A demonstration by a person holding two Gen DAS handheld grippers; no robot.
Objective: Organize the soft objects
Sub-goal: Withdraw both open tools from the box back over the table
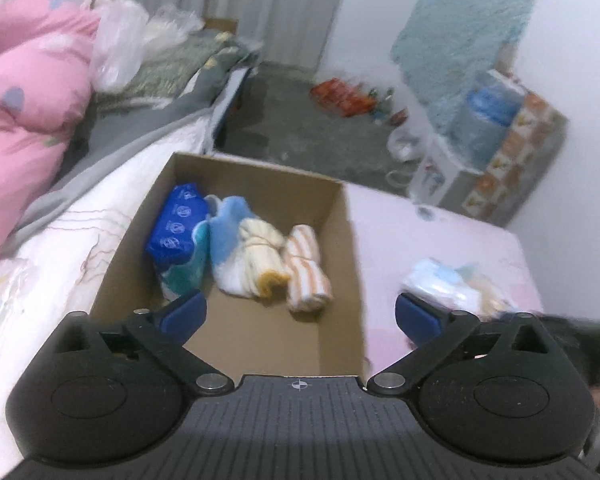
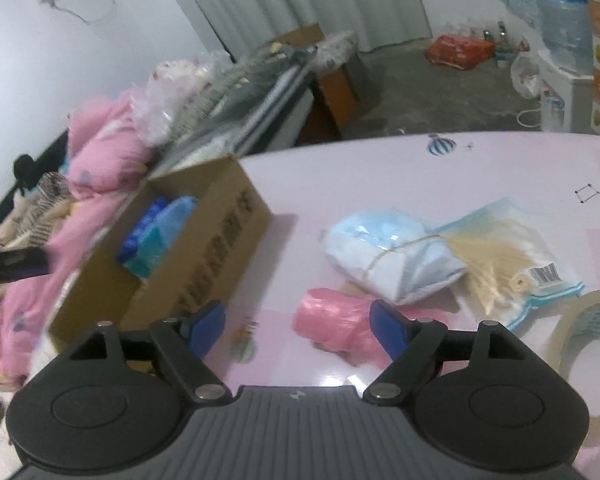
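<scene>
A cardboard box (image 1: 340, 248) stands on the pink table. It holds a blue packet (image 1: 178, 224), a blue-and-white cloth (image 1: 228, 240), a yellow-edged rolled towel (image 1: 260, 256) and an orange-striped rolled towel (image 1: 306, 272). My left gripper (image 1: 300, 314) is open and empty above the box's near end. My right gripper (image 2: 298, 326) is open and empty, with a pink plastic roll (image 2: 332, 320) between its fingers on the table. A tied bundle of blue masks (image 2: 388, 252) and a bag of cotton swabs (image 2: 500, 264) lie beyond. The box also shows in the right wrist view (image 2: 204, 248).
A tape roll (image 2: 592, 344) lies at the right on the table (image 2: 380, 168). A bed with a pink quilt (image 1: 24, 112) and plastic bags (image 1: 120, 48) is on the left. A water bottle (image 2: 564, 12) and floor clutter (image 2: 460, 48) are beyond the table.
</scene>
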